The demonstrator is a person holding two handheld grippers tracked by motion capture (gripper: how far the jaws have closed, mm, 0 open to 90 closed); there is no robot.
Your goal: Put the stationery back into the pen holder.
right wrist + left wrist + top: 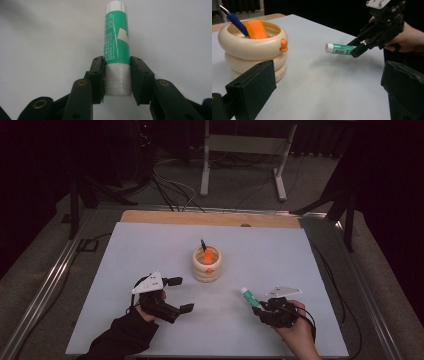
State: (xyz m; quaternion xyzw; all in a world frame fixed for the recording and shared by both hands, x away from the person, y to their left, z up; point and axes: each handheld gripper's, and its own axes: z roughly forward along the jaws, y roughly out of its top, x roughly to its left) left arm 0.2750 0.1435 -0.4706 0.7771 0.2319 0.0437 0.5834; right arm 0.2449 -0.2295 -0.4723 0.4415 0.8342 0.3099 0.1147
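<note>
- While the white table [150, 245] spreads under both hands, the left gripper [179, 295] rests low at the near left, a dark sleeve behind it, its jaws spread wide with nothing between them.
- At the near right, a bare hand [299, 332] carries the right gripper [258, 307], lifted off the surface and aimed toward the middle of the table; its jaws are clamped on the base end of a glue stick [248, 296].
- Between and beyond the two grippers stands a cream ringed cup [206, 271], well apart from the glue stick.
- Seen from above, the cup shows an orange block [206, 257] and a blue pen [203, 243] poking out of its top; the left gripper view adds a small orange knob [284, 45] on the cup's side and shows the stick [338, 48] hanging clear above the table, lying nearly level, its tip toward the cup.
- Closest of all, the right gripper view shows both pads pressed against the stick's white lower section [117, 80].
- The stick itself has a green label with fine print and a pale patch, a white cap at the far end, and a ridged white base.
</note>
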